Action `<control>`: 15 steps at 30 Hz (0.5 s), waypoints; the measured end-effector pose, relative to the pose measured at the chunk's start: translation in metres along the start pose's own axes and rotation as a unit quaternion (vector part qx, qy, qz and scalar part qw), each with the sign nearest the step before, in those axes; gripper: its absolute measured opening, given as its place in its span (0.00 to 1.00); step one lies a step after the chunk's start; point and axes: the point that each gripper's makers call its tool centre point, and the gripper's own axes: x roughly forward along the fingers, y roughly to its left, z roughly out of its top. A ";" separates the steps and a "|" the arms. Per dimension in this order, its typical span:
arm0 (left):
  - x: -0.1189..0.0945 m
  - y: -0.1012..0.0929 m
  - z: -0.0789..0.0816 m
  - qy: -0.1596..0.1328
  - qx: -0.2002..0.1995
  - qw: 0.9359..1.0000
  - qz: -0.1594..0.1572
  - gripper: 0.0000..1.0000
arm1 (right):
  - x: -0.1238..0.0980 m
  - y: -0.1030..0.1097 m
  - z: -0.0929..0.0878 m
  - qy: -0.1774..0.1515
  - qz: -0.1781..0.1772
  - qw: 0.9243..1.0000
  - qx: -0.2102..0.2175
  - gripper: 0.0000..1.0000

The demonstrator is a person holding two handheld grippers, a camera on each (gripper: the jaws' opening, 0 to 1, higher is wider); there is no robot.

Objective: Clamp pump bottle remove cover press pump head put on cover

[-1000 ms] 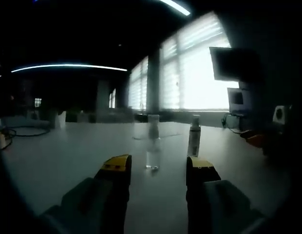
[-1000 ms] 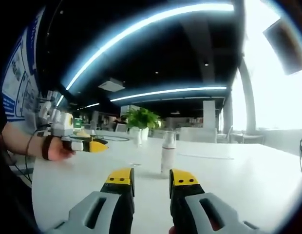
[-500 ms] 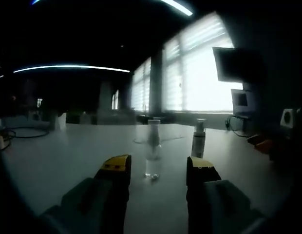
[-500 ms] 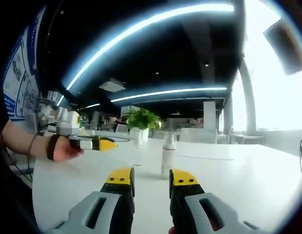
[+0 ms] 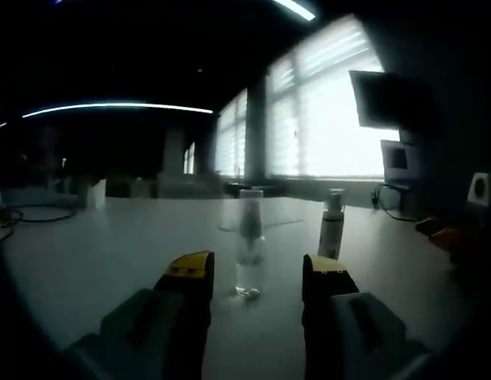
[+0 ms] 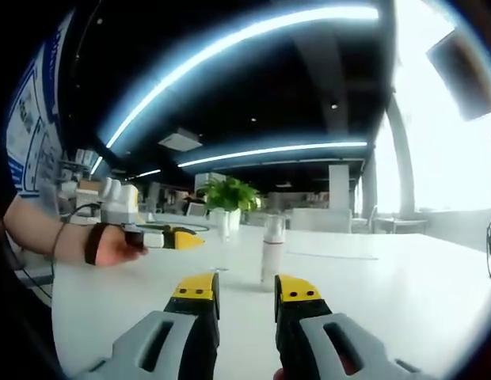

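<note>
Jaws of both the left gripper (image 5: 253, 277) and right gripper (image 6: 245, 297) stand apart and empty, aimed at the upright pump bottle (image 6: 272, 252) on the desk (image 6: 372, 293), its cover on, nothing clamped yet.

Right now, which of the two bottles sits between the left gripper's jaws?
The clear bottle, upright between the jaws; the white pump bottle stands farther back, to the right.

Right gripper (image 6: 244, 294): jaws parted, nothing between them. White pump bottle (image 6: 272, 252) upright on the table (image 6: 404, 301), just beyond the jaw tips. Left gripper (image 6: 170, 237) far left, held in a hand (image 6: 117, 245). Potted plant (image 6: 230, 199) behind.
</note>
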 end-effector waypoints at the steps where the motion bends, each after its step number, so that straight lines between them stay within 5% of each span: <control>1: 0.001 0.001 -0.001 -0.001 -0.006 1.000 0.003 0.35 | 0.000 0.000 0.000 0.000 0.000 1.000 0.001 0.22; 15: 0.032 0.000 -0.005 0.007 0.011 1.000 0.004 0.35 | 0.001 0.000 -0.002 0.003 0.001 1.000 0.001 0.22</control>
